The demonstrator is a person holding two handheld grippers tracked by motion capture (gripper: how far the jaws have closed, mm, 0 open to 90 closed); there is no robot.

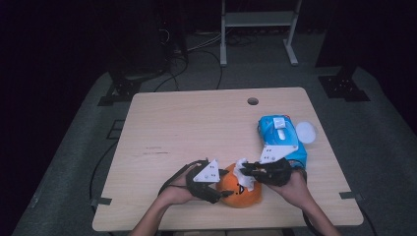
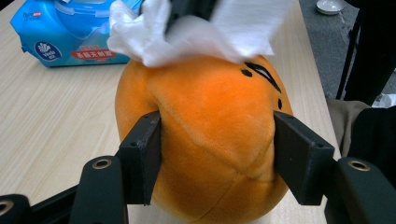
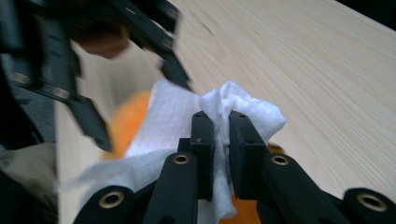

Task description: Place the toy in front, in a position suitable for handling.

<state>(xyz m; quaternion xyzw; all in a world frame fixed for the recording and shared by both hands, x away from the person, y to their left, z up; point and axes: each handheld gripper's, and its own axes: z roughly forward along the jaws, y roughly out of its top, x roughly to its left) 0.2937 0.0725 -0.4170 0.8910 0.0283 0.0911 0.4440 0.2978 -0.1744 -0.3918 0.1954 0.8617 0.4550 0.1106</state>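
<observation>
- Bench [image 1: 196,123]: you work at its near edge; the rest of the top is bare wood, so nothing else is waiting there to be cleaned.
- Pack [image 1: 280,138]: the blue wipe pack lies behind the toy and to its right, near but apart. Its flap seems to be up, though I cannot tell for sure. A small white lid or dish [image 1: 306,132] sits just beside its far side. Drawing a wipe looks done.
- Toy [image 1: 240,189]: the orange plush ball with a drawn face rests on the bench near the front edge. That is the thing being wiped.
- Left gripper [image 1: 227,194]: your fingers [image 2: 140,156] press into the toy's two flanks and dent the plush, so you have it clamped and steady. Holding is done.
- Right gripper [image 1: 243,169]: it sits on top of the toy, fingers [image 3: 204,144] closed tight on a bunched wipe.
- Wipe [image 3: 243,109]: the white wipe lies on the crown of the toy, above the face, with a loose tail hanging over one side.
- Judgement: you are in the wiping itself, likely early. Just the top is under the wipe; the flanks, the face and the underside look untouched. What is left is to rub those, turning the toy as needed, then let go of the toy and put down the wipe.
</observation>
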